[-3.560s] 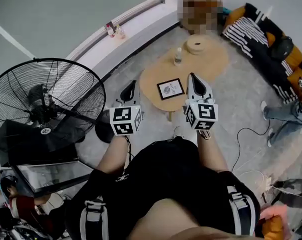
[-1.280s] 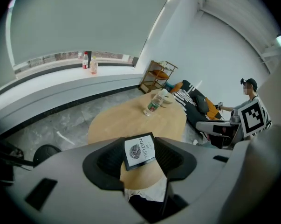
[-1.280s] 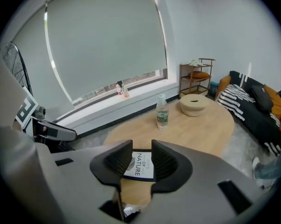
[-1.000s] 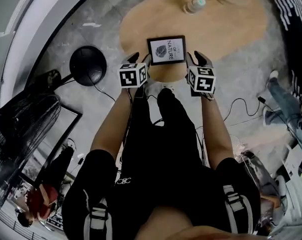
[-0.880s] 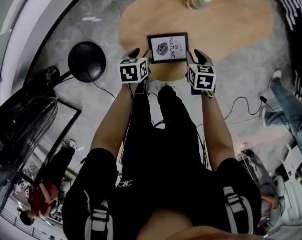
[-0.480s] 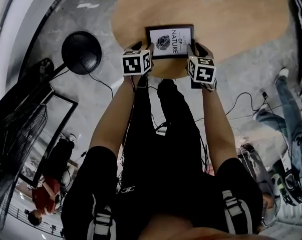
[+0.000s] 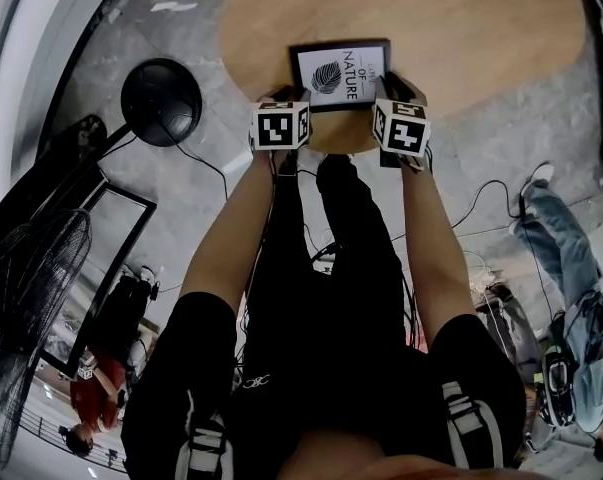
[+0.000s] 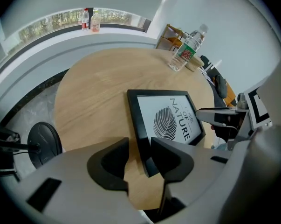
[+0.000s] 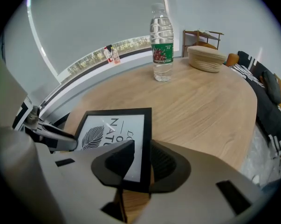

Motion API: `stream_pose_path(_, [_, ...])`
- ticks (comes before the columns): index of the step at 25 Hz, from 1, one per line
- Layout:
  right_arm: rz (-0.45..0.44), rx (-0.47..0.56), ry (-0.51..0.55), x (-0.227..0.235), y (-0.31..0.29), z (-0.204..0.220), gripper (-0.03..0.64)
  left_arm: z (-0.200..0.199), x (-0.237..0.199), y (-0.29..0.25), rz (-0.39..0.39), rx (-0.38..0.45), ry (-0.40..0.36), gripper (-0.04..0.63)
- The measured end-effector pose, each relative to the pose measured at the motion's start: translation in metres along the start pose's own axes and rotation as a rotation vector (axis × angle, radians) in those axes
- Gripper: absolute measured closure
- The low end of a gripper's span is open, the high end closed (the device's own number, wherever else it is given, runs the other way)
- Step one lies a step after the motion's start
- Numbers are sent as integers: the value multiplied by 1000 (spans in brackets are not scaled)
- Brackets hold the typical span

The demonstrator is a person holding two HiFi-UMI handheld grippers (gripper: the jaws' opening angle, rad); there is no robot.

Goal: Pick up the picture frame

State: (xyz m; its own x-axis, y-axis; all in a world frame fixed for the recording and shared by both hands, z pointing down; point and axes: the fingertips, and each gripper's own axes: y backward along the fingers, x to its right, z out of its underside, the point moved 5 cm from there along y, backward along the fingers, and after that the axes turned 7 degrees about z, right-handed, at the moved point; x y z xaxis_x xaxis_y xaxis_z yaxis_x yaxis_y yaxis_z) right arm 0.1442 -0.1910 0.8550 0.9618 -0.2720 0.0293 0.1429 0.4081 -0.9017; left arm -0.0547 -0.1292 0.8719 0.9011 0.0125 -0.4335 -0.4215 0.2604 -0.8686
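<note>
The picture frame point(image 7: 341, 72), black with a white leaf print, lies flat near the front edge of the round wooden table point(image 7: 481, 48). My left gripper point(image 7: 282, 96) straddles the frame's left bar point(image 8: 139, 125). Its jaws are closing, and bare wood still shows between the outer finger point(image 8: 110, 158) and the bar. My right gripper point(image 7: 393, 88) straddles the frame's right bar point(image 9: 147, 139). It is closing too: its outer finger point(image 9: 168, 164) is at the bar's edge and the inner finger point(image 9: 116, 163) hangs over the white print point(image 9: 107, 132).
A water bottle point(image 9: 161, 43) and a woven round bowl point(image 9: 206, 59) stand at the table's far side. A fan's black base disc point(image 7: 161, 100) sits on the floor to the left, with cables point(image 7: 481, 198) and a person's legs point(image 7: 553, 223) to the right.
Both grippers have come down from above the frame onto its two side bars, and their jaws have narrowed around them. The frame has not moved.
</note>
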Motion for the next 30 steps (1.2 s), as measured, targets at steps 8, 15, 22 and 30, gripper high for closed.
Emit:
stream_pose_path(8, [73,15,104,0,0,3,486,3,1,0,6,23,3,431])
stream_pose_path(15, [45,-2,51,0,-3,2,531,4,1,3,66,43,35,495])
stream_pose_path(22, [43,60,25,-9,53,-22,532,-13,15,55,81,88,35,499])
stream_pose_path(30, [24,195,-70,4,116,-123,531,-125,57,134,7,196,-134,503])
